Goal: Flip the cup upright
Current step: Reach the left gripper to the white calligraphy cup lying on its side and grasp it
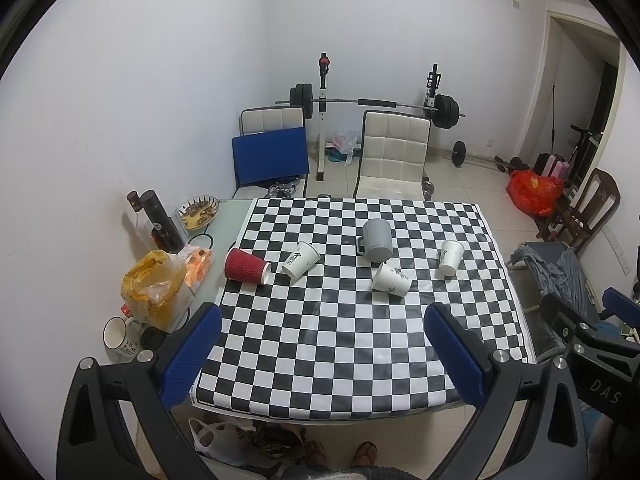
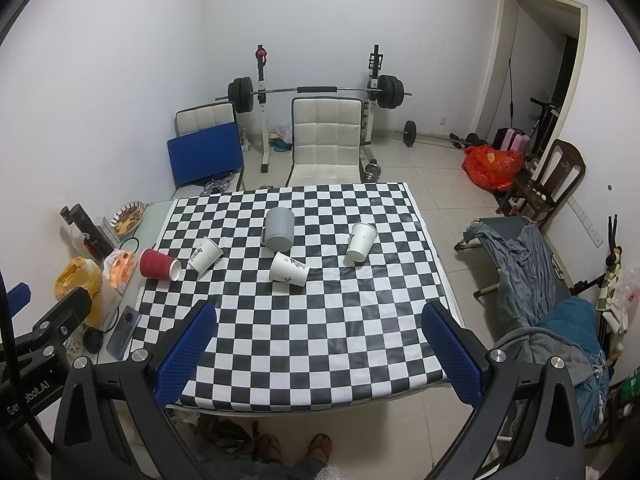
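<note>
Several cups sit on the checkered tablecloth (image 1: 344,344). A red ribbed paper cup (image 1: 246,266) (image 2: 159,265) lies on its side at the left. A white paper cup (image 1: 300,260) (image 2: 205,255) lies next to it. Another white cup (image 1: 390,279) (image 2: 288,269) lies on its side in the middle. A third white cup (image 1: 450,257) (image 2: 361,241) lies tilted at the right. A grey mug (image 1: 377,239) (image 2: 279,227) stands upside down. My left gripper (image 1: 322,354) and right gripper (image 2: 318,352) are open and empty, held above the table's near edge.
Bottles (image 1: 160,220), a snack bowl (image 1: 198,210), a yellow bag (image 1: 154,288) and a mug (image 1: 120,334) crowd the table's left strip. A phone (image 2: 124,332) lies there too. Two white chairs (image 1: 394,156) stand behind the table. A cot with clothes (image 2: 532,264) stands at the right.
</note>
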A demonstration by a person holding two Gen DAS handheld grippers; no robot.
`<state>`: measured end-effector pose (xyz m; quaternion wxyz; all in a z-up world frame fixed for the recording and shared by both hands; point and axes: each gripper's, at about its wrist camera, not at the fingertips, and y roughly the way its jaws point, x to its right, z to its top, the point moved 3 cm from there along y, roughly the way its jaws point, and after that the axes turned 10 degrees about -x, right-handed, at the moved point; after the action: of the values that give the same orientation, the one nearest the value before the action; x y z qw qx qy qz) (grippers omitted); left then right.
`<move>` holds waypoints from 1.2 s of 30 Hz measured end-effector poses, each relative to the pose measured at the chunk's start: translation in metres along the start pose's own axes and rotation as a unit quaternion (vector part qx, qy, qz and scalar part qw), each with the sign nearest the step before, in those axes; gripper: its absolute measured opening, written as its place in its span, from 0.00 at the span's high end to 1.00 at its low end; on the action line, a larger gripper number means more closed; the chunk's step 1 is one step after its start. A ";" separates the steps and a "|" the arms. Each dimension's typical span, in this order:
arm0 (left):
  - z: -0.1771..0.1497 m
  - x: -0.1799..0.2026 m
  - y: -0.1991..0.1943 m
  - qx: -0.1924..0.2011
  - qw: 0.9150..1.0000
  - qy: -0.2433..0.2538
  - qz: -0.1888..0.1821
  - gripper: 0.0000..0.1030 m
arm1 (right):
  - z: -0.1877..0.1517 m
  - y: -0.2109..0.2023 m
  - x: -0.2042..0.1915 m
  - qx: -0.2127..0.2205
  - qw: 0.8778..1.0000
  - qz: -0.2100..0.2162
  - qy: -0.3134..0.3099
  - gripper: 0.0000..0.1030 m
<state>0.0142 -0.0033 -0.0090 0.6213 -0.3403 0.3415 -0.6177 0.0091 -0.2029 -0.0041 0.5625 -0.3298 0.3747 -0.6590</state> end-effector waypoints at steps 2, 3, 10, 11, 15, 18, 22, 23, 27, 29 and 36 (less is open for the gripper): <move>0.000 0.000 0.000 -0.001 1.000 0.000 -0.001 0.00 | 0.000 -0.001 -0.009 -0.001 1.000 0.001 0.002 0.00; 0.000 0.000 0.000 -0.002 1.000 0.000 -0.002 0.00 | -0.001 -0.001 -0.016 -0.001 1.000 0.000 0.003 0.00; 0.022 -0.010 0.040 -0.032 0.999 -0.024 0.003 0.00 | 0.000 0.042 -0.015 -0.029 0.998 -0.026 0.051 0.00; 0.023 -0.011 0.048 -0.036 0.999 -0.025 0.006 0.00 | 0.002 0.056 -0.008 -0.039 0.997 -0.031 0.058 0.00; 0.026 -0.010 0.102 -0.075 0.997 -0.017 0.019 0.00 | 0.000 0.108 0.007 -0.075 0.992 -0.061 0.082 0.00; 0.024 -0.004 0.138 -0.108 0.994 -0.009 0.016 0.00 | -0.002 0.147 0.019 -0.095 0.987 -0.086 0.095 0.00; 0.018 0.010 0.184 -0.148 0.989 0.000 0.026 0.00 | -0.002 0.201 0.036 -0.121 0.982 -0.099 0.108 0.00; 0.018 0.017 0.200 -0.164 0.986 0.001 0.027 0.00 | -0.001 0.216 0.041 -0.130 0.980 -0.102 0.112 0.00; 0.019 0.038 0.245 -0.208 0.978 -0.008 0.030 0.00 | 0.003 0.270 0.058 -0.157 0.975 -0.105 0.119 0.00; 0.021 0.052 0.272 -0.236 0.971 -0.023 0.026 0.00 | 0.007 0.297 0.066 -0.173 0.972 -0.106 0.118 0.00; 0.033 0.095 0.353 -0.316 0.943 -0.101 -0.001 0.00 | 0.026 0.393 0.092 -0.227 0.964 -0.090 0.106 0.00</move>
<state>0.2316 -0.0960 -0.2902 0.5124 -0.5803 0.4544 -0.4408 0.2124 -0.3313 -0.3298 0.3685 -0.4094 0.5406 -0.6359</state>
